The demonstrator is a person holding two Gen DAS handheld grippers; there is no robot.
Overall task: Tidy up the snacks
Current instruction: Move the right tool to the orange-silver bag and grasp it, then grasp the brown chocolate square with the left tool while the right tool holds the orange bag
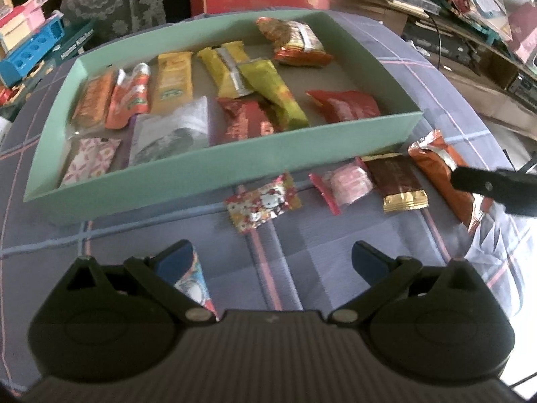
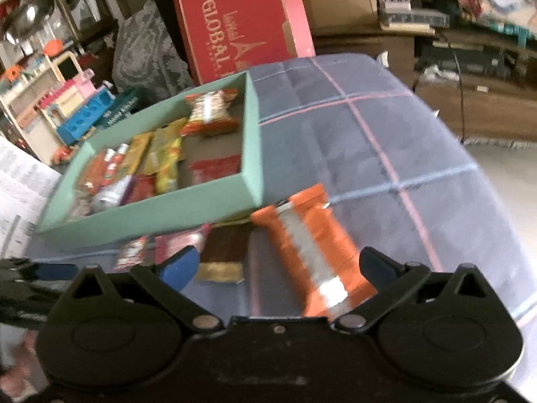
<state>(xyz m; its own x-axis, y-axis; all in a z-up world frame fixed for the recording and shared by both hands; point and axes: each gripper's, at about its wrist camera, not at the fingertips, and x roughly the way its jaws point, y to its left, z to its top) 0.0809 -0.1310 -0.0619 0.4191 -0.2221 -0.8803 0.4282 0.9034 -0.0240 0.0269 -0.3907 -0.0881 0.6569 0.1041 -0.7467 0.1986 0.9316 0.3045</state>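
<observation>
A teal box [image 1: 201, 171] holds several snack packets. In front of it on the checked cloth lie a Hello Kitty packet [image 1: 263, 201], a pink packet [image 1: 345, 183], a brown and gold bar [image 1: 397, 183] and an orange packet [image 1: 439, 168]. My left gripper [image 1: 272, 262] is open above the cloth; a colourful packet [image 1: 196, 283] lies under its left finger. My right gripper [image 2: 278, 265] is open, with the orange packet [image 2: 312, 248] lying between its fingers. The right gripper's dark finger shows in the left wrist view [image 1: 493, 188] over the orange packet.
A red carton [image 2: 235, 23] stands behind the box [image 2: 147, 215]. Toys [image 1: 30, 43] sit at the back left and cluttered shelves [image 1: 470, 16] at the back right. The cloth's edge drops off on the right [image 2: 486, 174].
</observation>
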